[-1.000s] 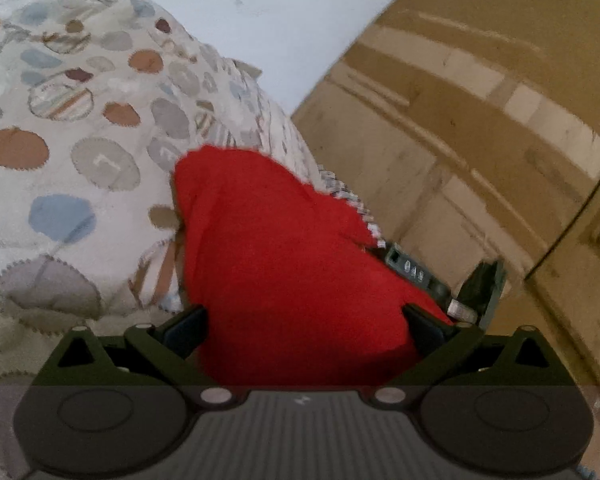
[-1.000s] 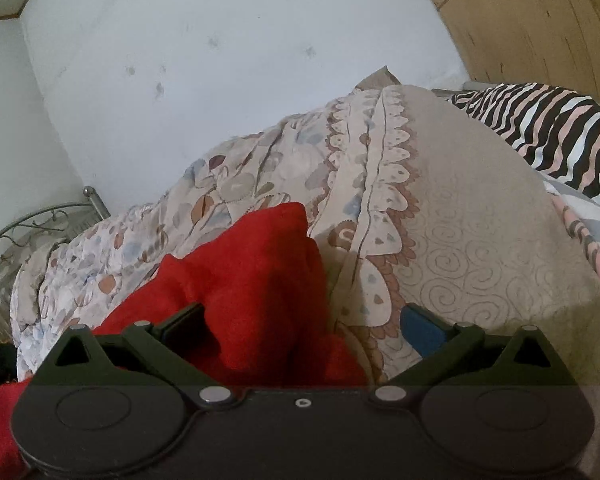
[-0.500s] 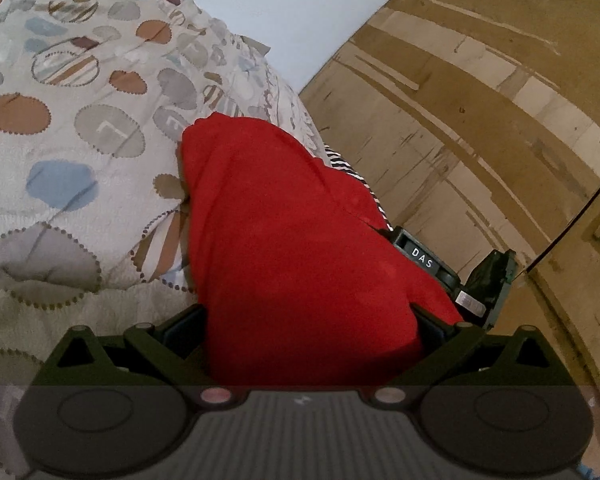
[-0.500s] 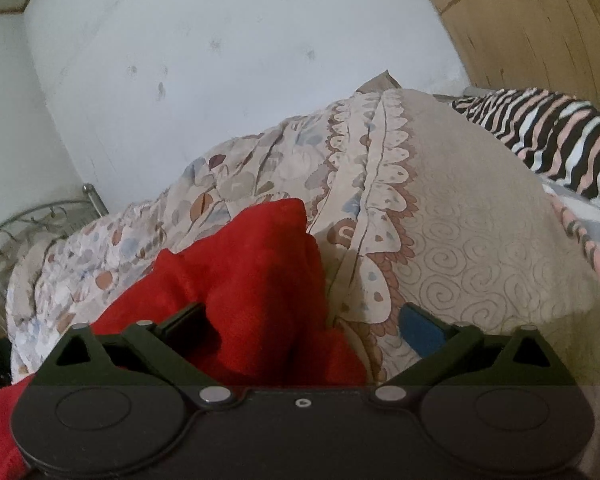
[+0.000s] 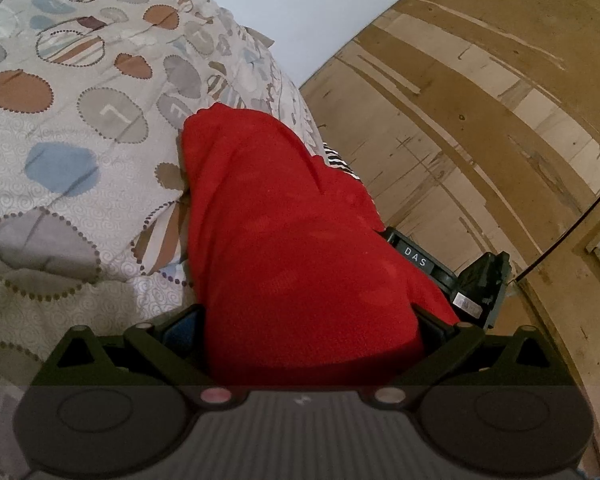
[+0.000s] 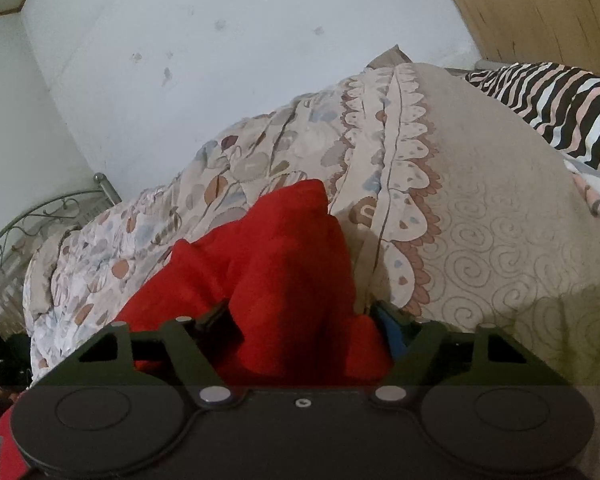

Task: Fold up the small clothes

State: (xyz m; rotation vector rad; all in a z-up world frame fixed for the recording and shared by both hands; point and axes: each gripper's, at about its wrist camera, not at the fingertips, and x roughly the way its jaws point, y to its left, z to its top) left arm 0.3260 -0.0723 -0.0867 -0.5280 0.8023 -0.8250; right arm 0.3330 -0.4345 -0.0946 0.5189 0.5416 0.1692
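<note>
on the quilt-covered bed, near edge: red garment bunched into a soft, fuzzy mound, rising between the fingers of both grippers. against a second ago, right gripper visibly narrower, jaws closing with the red cloth between them, dark left finger and blue-padded right finger now pressed into the folds; view otherwise hardly shifted. left gripper also narrower than before, both fingers now tight against the mound's flanks where gaps showed earlier, and the whole view rolled a little, more quilt showing at far left. quilt beige, thin, stitched in small swirls, printed with dotted-edge ovals in brown, blue and grey; scalloped border band seen only from the right wrist. left wrist view alone: wooden panelling at right, and the other gripper's black body poking out from under the red cloth. right wrist view alone: striped fabric far right, curled metal bedframe far left, marked white wall.
</note>
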